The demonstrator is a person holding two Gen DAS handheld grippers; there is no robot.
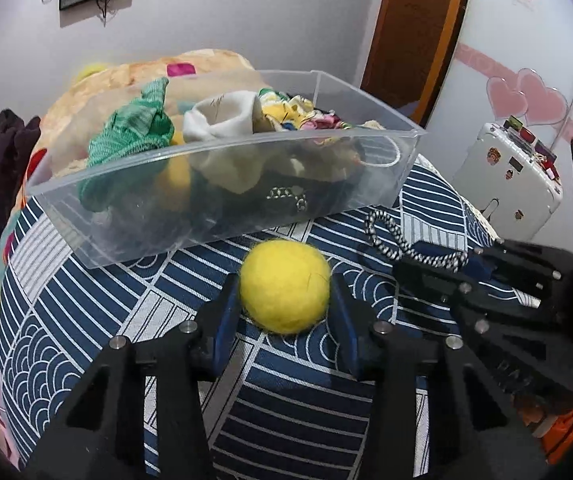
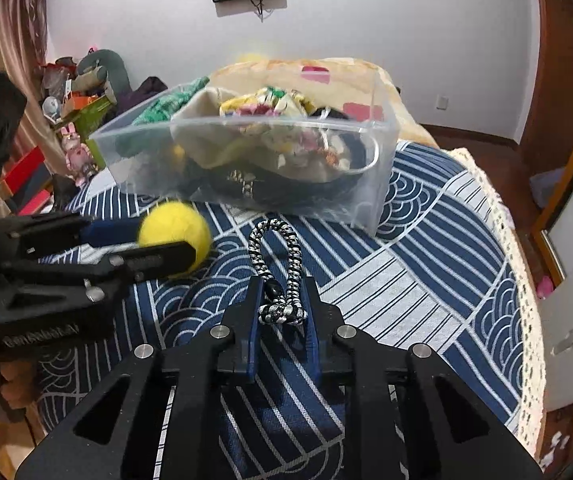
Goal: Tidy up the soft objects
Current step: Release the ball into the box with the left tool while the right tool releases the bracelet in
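1. Spreading across both views, the bed cover (image 1: 98, 320) with its navy and white wave pattern leaves bare fabric in front of the bin and to its right, out to the lace edge (image 2: 514, 248) where the bed drops to the floor.
2. Behind the bin, a peach quilt (image 1: 206, 64) closes off the far side.
3. A clear plastic bin (image 1: 222, 200) sits on the cover, heaped with soft things: a green cloth (image 1: 134, 128), a white sock (image 1: 222, 120) and floral fabric (image 2: 270, 108) show above its rim.
4. The left gripper (image 1: 284, 300) reaches forward low over the cover, its fingers set about a ball's width apart and pressed against both sides of the yellow felt ball (image 1: 285, 286), just in front of the bin's near wall.
5. The right gripper (image 2: 282, 304), just beside the left and also level with the cover, is narrowed onto the knotted end of a black-and-white braided cord loop (image 2: 272, 248), which points toward the bin.
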